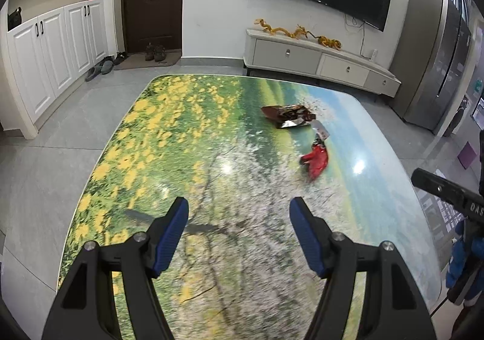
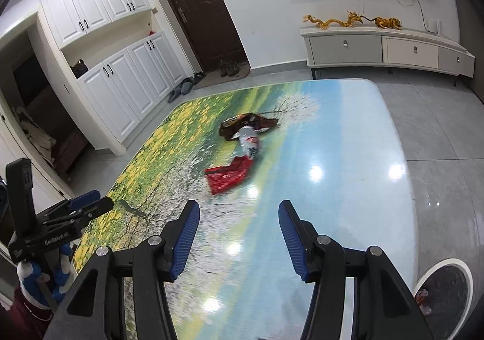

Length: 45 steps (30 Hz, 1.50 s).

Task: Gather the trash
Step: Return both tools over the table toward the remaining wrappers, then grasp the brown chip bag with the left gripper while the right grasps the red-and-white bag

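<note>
Two grippers, left gripper (image 1: 239, 213) and right gripper (image 2: 239, 216), hang over the near table (image 2: 348, 219), jaws spread wide and holding nothing. Beyond them we see the red wrapper (image 2: 227, 177), then a white wrapper (image 2: 249, 137), then the brown wrapper (image 2: 242, 123), clustered mid-table. We judge the red one nearest: come in low, straddle a raised fold, close gently. Bare tabletop surrounds the cluster; the bin (image 2: 444, 288) sits below the right edge.
</note>
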### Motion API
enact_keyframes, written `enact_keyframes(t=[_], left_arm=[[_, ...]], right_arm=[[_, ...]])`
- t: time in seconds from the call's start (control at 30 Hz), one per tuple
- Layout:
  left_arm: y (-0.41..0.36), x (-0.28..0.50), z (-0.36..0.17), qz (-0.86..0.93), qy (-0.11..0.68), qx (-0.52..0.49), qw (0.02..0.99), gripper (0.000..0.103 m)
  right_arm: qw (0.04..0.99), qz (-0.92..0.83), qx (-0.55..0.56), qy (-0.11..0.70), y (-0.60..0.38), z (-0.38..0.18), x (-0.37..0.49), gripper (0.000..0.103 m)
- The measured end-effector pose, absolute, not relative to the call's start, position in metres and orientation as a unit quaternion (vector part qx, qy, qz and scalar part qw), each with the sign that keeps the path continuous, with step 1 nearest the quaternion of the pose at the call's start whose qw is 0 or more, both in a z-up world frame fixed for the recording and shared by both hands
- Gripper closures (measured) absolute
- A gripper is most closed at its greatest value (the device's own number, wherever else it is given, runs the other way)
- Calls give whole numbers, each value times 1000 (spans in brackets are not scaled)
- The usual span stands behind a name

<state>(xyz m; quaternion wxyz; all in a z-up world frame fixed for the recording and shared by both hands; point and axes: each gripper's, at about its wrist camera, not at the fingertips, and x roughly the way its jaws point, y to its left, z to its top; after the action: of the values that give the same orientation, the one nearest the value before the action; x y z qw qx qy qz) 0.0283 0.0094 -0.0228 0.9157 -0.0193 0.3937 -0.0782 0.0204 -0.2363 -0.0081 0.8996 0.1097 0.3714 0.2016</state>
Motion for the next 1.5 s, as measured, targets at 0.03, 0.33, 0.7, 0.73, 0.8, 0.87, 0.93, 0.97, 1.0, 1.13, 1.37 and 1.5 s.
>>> enact_keyframes(t=[0.03, 0.33, 0.7, 0.73, 0.8, 0.87, 0.93, 0.97, 1.0, 1.13, 1.37, 1.5], left_arm=[[6, 31, -21, -79, 394, -17, 916, 35], [-10, 50, -18, -82, 392, -7, 916, 36], [-9, 94, -32, -161, 392, 53, 904, 36], [-8, 98, -33, -167, 392, 56, 903, 36], [-6, 111, -35, -180, 389, 62, 901, 36], [-2, 124, -37, -189, 385, 61, 901, 36], [1, 135, -38, -194, 383, 56, 901, 36], [3, 144, -40, -196, 383, 50, 901, 36], [4, 149, -40, -198, 383, 47, 901, 36], [4, 174, -41, -208, 380, 47, 900, 36], [-19, 199, -36, -249, 368, 76, 892, 36], [-40, 213, -39, -279, 372, 91, 881, 36]], right_arm=[[900, 203, 112, 370, -240, -8, 20, 51], [897, 208, 111, 374, -257, -5, 19, 51], [897, 184, 122, 384, -234, -10, 32, 51], [894, 182, 124, 389, -230, -13, 37, 51], [890, 183, 125, 399, -221, -17, 51, 51], [887, 182, 118, 408, -211, -21, 64, 51], [883, 184, 112, 416, -201, -25, 81, 51], [881, 186, 109, 420, -195, -27, 91, 51], [881, 187, 105, 423, -190, -29, 99, 51], [876, 187, 107, 431, -177, -39, 128, 51], [868, 178, 100, 452, -169, -59, 159, 74], [873, 184, 98, 442, -178, -57, 159, 93]])
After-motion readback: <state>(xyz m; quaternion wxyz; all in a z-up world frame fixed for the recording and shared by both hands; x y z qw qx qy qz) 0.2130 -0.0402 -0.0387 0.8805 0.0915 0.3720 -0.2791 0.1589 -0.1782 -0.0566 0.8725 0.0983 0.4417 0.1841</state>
